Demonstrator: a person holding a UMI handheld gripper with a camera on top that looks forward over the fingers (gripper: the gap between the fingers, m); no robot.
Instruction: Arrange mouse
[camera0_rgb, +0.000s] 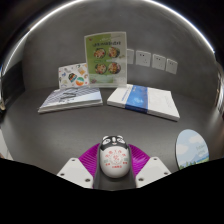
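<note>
Mouse (113, 158) pinched between tool (114, 168) pads, white with dark patterned end pointing ahead toward books (143, 101) on tabletop (100, 125); long axis along fingers.

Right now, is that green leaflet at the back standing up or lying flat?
Standing upright. The green leaflet rises against the wall behind the flat books, well beyond the fingers holding the mouse.

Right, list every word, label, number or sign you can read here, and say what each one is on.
No text can be quoted; all of it is too small or blurred.
Upright green leaflet: heading and body text, unreadable.
Small upright card: pictures only, no words made out.
Flat book: cover text unreadable.
Flat blue-and-white booklet: no legible words.
Wall plates: no marks seen.
Mouse in the tongs: red speckles, dark mark, illegible.
</note>
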